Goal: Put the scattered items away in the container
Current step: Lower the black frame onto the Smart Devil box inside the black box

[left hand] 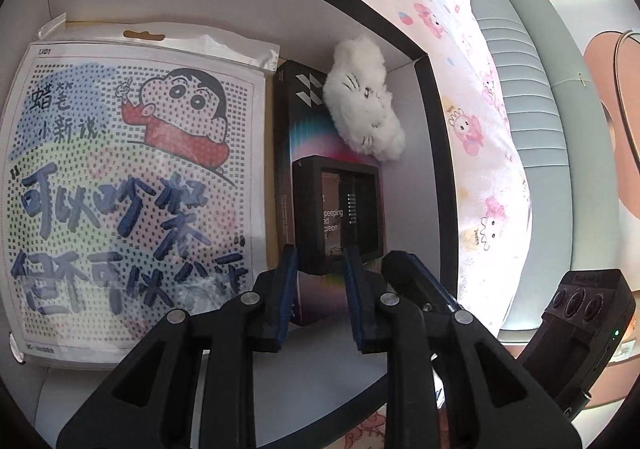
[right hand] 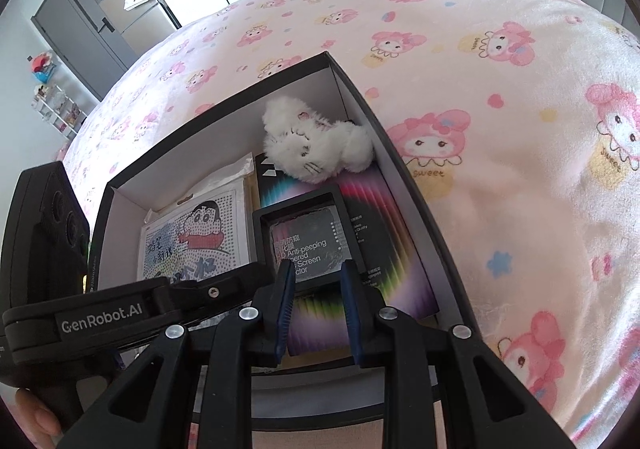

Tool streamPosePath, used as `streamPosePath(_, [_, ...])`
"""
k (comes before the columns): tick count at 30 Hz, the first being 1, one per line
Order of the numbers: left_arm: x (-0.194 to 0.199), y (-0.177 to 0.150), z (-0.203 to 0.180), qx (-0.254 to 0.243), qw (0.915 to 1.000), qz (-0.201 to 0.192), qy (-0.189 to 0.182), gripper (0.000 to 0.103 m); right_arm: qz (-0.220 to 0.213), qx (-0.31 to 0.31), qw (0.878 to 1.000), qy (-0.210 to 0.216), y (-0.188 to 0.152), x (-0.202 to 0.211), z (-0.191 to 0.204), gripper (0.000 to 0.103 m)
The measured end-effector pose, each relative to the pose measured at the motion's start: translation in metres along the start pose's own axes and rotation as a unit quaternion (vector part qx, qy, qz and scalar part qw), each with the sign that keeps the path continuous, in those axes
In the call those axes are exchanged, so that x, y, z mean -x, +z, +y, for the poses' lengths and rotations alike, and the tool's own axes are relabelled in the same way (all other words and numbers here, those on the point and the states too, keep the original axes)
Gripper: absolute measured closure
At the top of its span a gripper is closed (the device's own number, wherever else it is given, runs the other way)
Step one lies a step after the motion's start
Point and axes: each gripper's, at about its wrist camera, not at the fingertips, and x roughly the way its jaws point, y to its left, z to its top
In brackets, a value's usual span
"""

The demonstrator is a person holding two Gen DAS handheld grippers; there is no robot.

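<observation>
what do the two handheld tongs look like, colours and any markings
Both tongs, left and right, are matte black plastic with angular scissor-like linkages, round silver pivot pins and blue ribbed pads. The left body bears white "GenRobot.AI" lettering. The right body has three round lenses and a small green light.

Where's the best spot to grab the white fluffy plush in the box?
Probably its rounded middle, from straight above. The white plush lies on the rainbow box in the container's far corner, with walls close on two sides; soft fur lets the fingers pinch across its narrow width.
</observation>
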Motion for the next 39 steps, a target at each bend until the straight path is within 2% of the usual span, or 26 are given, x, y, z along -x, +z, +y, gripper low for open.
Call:
streamPosePath(2, [0.005, -0.002, 0.002, 0.000, 0.9998, -0.002, 0.021, 0.081, -0.002, 0.001, 1.000, -0.013, 0.001, 0.000, 0.000, 0.082])
streamPosePath(4, [0.006, -0.001, 0.002, 0.008, 0.9997, 0.000, 0.024, 0.079, -0.005, 0.013, 0.999, -0.030, 0.000, 0.000, 0.005, 0.082])
streamPosePath(6, [0.000, -0.001, -0.001, 0.011, 0.9998, 0.014, 0.010, 0.075, -0.013, 0.030, 0.998, -0.046, -0.001, 0.002, 0.011, 0.082])
streamPosePath(9, [-0.009, -0.003, 0.013, 0.004, 0.9996, 0.025, -0.010, 0.075, -0.028, 0.036, 0.997, -0.066, -0.003, 0.006, 0.012, 0.082])
streamPosePath(14, [-0.009, -0.008, 0.008, -0.008, 0.9989, 0.037, -0.027, 0.075, -0.065, -0.026, 0.996, -0.060, 0.004, 0.023, -0.013, 0.082])
streamPosePath(16, [-0.011, -0.010, 0.005, -0.015, 0.9986, 0.041, -0.030, 0.075, -0.067, -0.043, 0.996, -0.040, 0.007, 0.025, -0.019, 0.082])
streamPosePath(20, [-0.021, -0.010, 0.002, -0.025, 0.9985, 0.047, -0.010, 0.077, -0.060, -0.037, 0.997, -0.039, 0.007, 0.023, -0.014, 0.082])
streamPosePath(21, [-0.024, -0.009, 0.003, -0.023, 0.9985, 0.048, -0.009, 0.080, -0.057, -0.039, 0.997, -0.035, 0.007, 0.022, -0.015, 0.082])
streamPosePath(23, [-0.025, -0.005, 0.004, -0.014, 0.9986, 0.046, -0.020, 0.080, -0.060, -0.046, 0.996, -0.036, 0.007, 0.023, -0.018, 0.082])
streamPosePath(26, [-0.023, 0.000, 0.001, -0.011, 0.9990, 0.040, -0.012, 0.080, -0.062, -0.053, 0.996, -0.027, 0.006, 0.024, -0.020, 0.082])
streamPosePath(29, [-0.018, -0.001, 0.005, -0.003, 0.9989, 0.043, -0.021, 0.080, -0.060, -0.050, 0.997, -0.029, 0.006, 0.023, -0.019, 0.082])
streamPosePath(31, [-0.008, -0.006, 0.010, -0.006, 0.9987, 0.039, -0.034, 0.080, -0.058, -0.051, 0.997, -0.026, 0.006, 0.022, -0.019, 0.082])
streamPosePath(33, [0.008, -0.012, 0.017, -0.002, 0.9993, 0.017, -0.034, 0.080, -0.055, -0.052, 0.997, -0.024, 0.005, 0.022, -0.019, 0.082])
streamPosePath(36, [0.029, -0.014, 0.032, 0.026, 0.9992, -0.028, -0.015, 0.080, -0.056, -0.051, 0.997, -0.025, 0.006, 0.022, -0.019, 0.082])
streamPosePath(39, [0.035, -0.009, 0.043, 0.054, 0.9974, -0.043, 0.020, 0.080, -0.052, -0.042, 0.997, -0.024, 0.006, 0.020, -0.015, 0.082])
